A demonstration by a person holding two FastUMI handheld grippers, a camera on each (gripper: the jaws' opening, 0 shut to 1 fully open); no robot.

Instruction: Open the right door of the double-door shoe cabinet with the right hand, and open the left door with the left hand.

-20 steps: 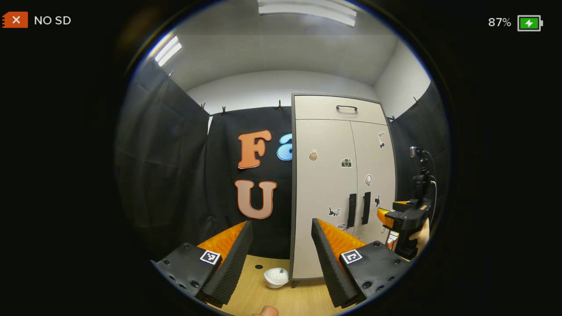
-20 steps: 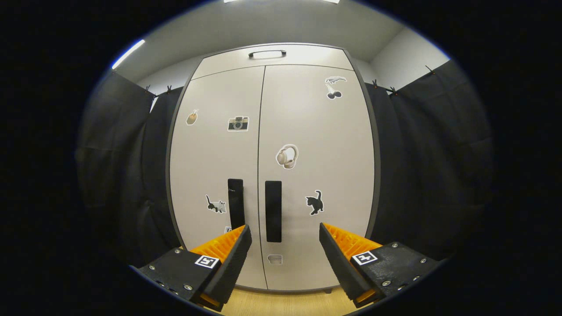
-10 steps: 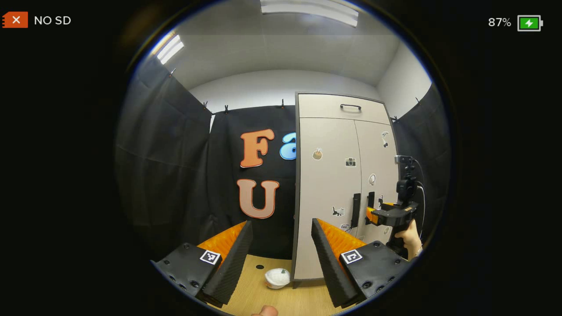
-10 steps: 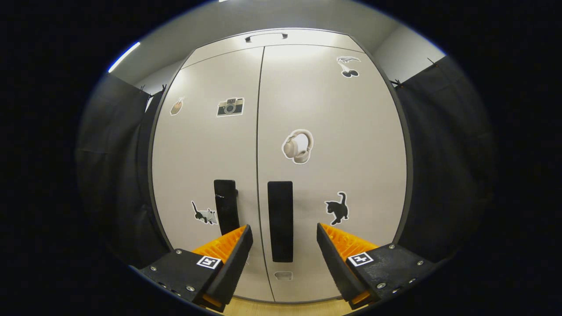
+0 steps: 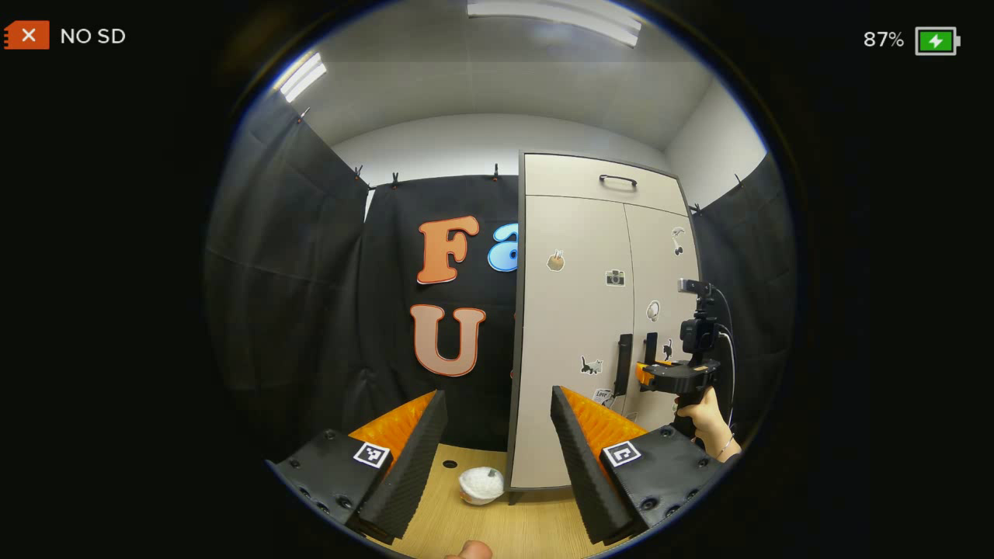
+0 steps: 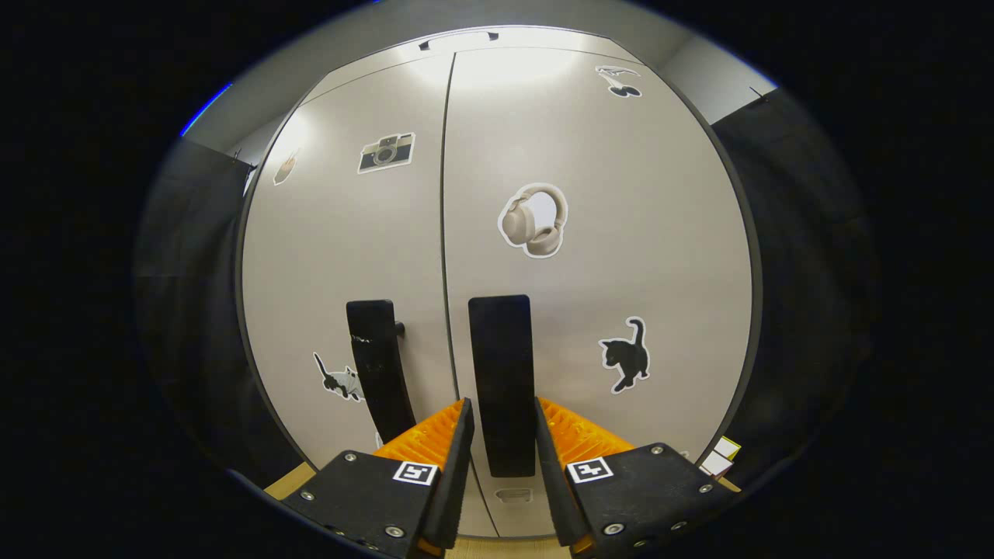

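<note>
The pale double-door shoe cabinet (image 5: pixel 571 404) stands at the right in the left gripper view, both doors closed. My left gripper (image 5: pixel 497 394) hangs open well short of it, with nothing between its fingers. The left door's black handle (image 5: pixel 623 363) is free. Farther off, a hand (image 5: pixel 703 415) holds my right gripper (image 5: pixel 648 373) at the right door's handle (image 5: pixel 651 345). In the right gripper view, my right gripper (image 6: pixel 502 404) has its fingers pressed against both sides of the right door's handle (image 6: pixel 501 349). The left door's handle (image 6: pixel 379 365) stands just to the left.
A small white bowl-like thing (image 5: pixel 481 485) sits on the wood floor (image 5: pixel 528 528) by the cabinet's left foot. A top drawer with a black handle (image 5: pixel 617 180) sits above the doors. Black cloth walls flank the cabinet on both sides.
My right gripper has moved in to the cabinet and narrowed its fingers onto the right door's handle. The left gripper has shifted only slightly and stays open.
</note>
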